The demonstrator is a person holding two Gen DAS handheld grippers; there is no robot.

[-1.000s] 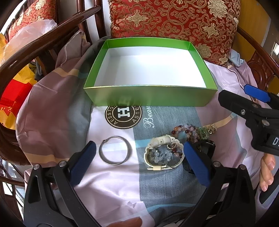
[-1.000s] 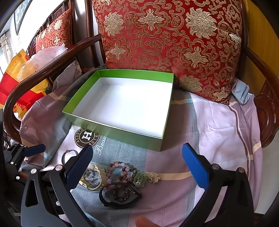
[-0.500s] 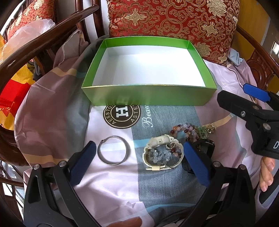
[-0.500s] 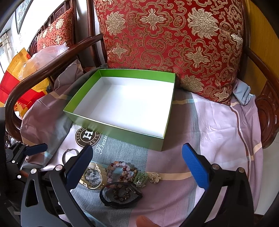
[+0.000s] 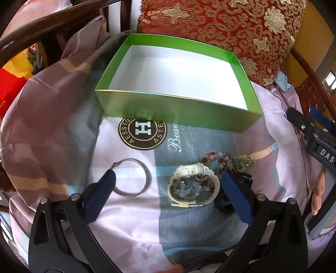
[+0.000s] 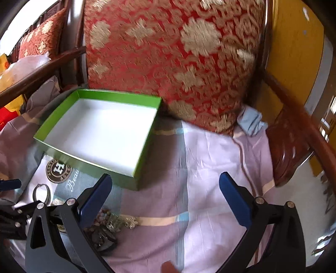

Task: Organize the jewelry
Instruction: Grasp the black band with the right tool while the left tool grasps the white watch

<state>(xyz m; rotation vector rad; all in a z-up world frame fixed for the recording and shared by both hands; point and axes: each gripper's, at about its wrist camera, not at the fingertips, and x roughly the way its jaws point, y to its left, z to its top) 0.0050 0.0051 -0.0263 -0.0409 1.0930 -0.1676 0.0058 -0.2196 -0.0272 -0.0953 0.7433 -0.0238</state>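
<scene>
While both tongs gape wide, left tongs point(image 5: 168, 184) low over white bracelet point(image 5: 194, 184), right tongs point(image 6: 164, 190) above sheet point(image 6: 210, 168).

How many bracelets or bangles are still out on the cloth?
4 seen: silver ring bangle at left, white bracelet beside it, beaded bracelet behind, black one at right. More may hide behind the tongs.

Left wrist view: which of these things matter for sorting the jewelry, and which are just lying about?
For the job:
- green box, nothing in it
- silver ring
- white bracelet with pale beads inside it
- multicoloured bead bracelet
- black bangle, partly hidden

Lying about:
- red patterned cushion
- printed cloth
- wooden chair arm
</scene>
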